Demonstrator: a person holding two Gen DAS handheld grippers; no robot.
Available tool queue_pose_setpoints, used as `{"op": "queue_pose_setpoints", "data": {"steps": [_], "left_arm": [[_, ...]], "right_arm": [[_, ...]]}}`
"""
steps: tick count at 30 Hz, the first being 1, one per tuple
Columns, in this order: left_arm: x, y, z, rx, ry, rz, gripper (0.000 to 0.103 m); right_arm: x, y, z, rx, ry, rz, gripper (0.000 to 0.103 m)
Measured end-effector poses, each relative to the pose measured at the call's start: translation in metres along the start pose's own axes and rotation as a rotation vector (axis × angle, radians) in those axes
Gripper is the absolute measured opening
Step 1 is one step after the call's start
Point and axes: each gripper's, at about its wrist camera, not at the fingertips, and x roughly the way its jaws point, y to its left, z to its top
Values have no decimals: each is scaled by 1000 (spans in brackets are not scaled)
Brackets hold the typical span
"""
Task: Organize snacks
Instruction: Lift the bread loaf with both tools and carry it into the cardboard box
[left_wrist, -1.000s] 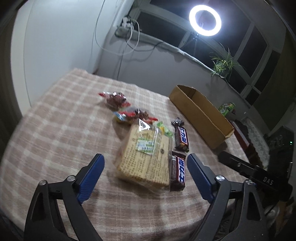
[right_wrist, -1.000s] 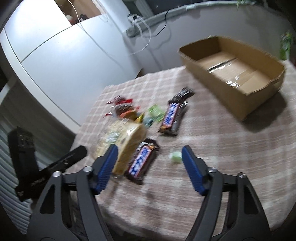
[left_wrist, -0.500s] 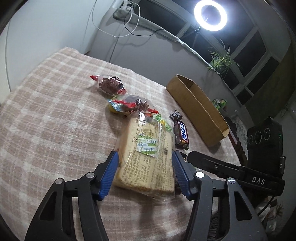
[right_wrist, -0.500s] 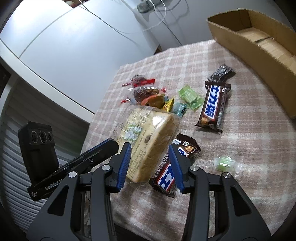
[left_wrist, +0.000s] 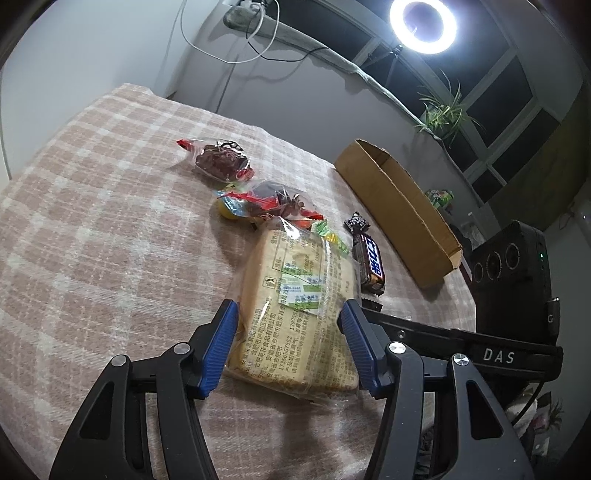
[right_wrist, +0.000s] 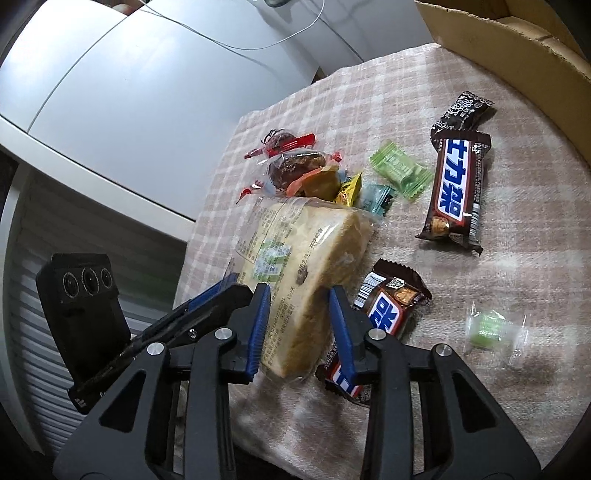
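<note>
A loaf of sliced bread in a clear plastic bag lies on the table with the pink and white checked cloth. Both tongs are on it. The left tongs have their blue pads pressed on the two long sides of the bag, and they have just been closing. The right tongs squeeze the near corner of the same bread from the other side, and they have just been closing too.

Just beside the bread lies a brown chocolate bar with blue and white letters, and one pad of the right tongs sits on top of it. A second bar of the same kind lies farther off, with a small black wrapped snack touching its far end. A little green sweet in a clear wrapper lies alone on the cloth. Behind the bread is a heap of small snacks: a green packet, a yellow one and dark cakes in clear bags with red edges. An open brown cardboard box stands at the far side of the table, well apart from the bread.
</note>
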Motion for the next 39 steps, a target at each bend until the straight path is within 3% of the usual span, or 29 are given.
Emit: {"op": "queue_pose_setpoints", "data": {"steps": [16, 26, 39], "left_arm": [[-7, -23, 1, 27, -15, -22, 57], [-6, -62, 18, 87, -54, -58, 56], [28, -127, 45, 179, -60, -121, 56]], "right_arm": [[-35, 4, 2, -18, -56, 6, 35], [-84, -4, 16, -33, -140, -3, 35], [-148, -45, 49, -26, -244, -65, 35]]}}
